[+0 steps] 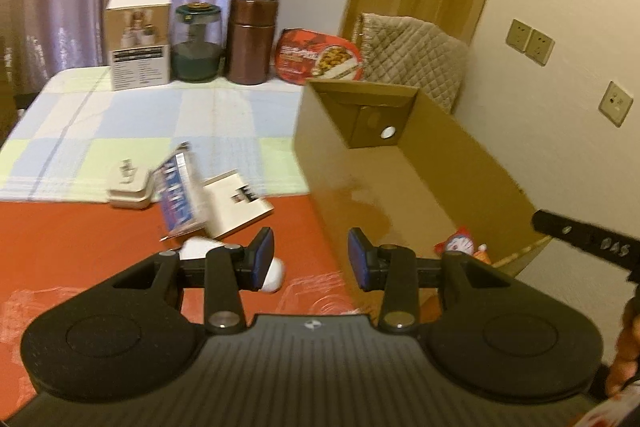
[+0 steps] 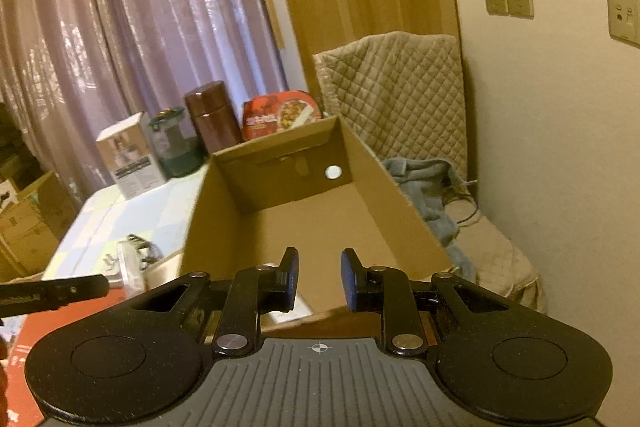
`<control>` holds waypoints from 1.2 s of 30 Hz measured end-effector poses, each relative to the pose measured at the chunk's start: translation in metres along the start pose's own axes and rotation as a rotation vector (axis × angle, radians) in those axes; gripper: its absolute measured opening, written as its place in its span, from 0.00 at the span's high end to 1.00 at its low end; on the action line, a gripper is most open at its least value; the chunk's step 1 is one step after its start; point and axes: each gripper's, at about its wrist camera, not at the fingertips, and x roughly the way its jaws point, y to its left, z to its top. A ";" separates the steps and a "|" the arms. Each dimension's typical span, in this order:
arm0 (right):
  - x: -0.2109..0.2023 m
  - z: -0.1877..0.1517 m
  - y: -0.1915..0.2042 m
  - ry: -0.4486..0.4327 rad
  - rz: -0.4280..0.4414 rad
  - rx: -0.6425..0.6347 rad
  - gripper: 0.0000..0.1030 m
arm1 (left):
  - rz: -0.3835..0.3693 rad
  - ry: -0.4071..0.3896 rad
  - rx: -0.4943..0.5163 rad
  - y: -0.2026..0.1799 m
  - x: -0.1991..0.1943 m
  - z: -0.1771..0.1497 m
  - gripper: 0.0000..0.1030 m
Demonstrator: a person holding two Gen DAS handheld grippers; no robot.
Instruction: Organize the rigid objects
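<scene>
Your left tongs [image 1: 311, 259] hang released and empty over the red cloth [image 1: 80, 247], the small boxes [image 1: 236, 205] ahead to their left. Your right tongs [image 2: 319, 277], also released, hover over the cardboard box [image 2: 320, 223].

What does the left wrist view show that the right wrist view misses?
Only the left wrist: a white booklet, a blue packet, a white bottle behind the left tongs, and a red snack packet in the box's near corner. Only the right wrist: a blue towel beside the box. Both: the cardboard box, brown canister, open right tongs.
</scene>
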 end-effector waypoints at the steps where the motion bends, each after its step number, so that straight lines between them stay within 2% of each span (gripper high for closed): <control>1: -0.004 -0.002 0.005 -0.002 0.009 -0.001 0.81 | 0.009 0.000 -0.003 0.005 -0.004 -0.004 0.66; 10: -0.020 -0.025 0.063 0.026 0.120 -0.083 0.80 | 0.117 0.004 -0.053 0.061 -0.040 -0.032 0.66; 17: -0.017 -0.042 0.103 0.067 0.192 -0.160 0.79 | 0.168 -0.008 -0.088 0.093 -0.059 -0.042 0.66; 19: -0.014 -0.046 0.114 0.078 0.206 -0.187 0.76 | 0.173 -0.011 -0.092 0.100 -0.061 -0.042 0.66; 21: -0.012 -0.050 0.121 0.078 0.217 -0.208 0.57 | 0.180 -0.014 -0.089 0.104 -0.064 -0.042 0.66; 23: -0.011 -0.053 0.129 0.069 0.230 -0.222 0.46 | 0.183 -0.020 -0.089 0.109 -0.066 -0.041 0.65; 28: 0.003 -0.059 0.151 0.083 0.254 -0.285 0.44 | 0.191 -0.019 -0.074 0.121 -0.062 -0.037 0.64; 36: 0.045 -0.083 0.179 0.137 0.261 -0.406 0.43 | 0.191 0.017 -0.044 0.148 -0.032 -0.031 0.63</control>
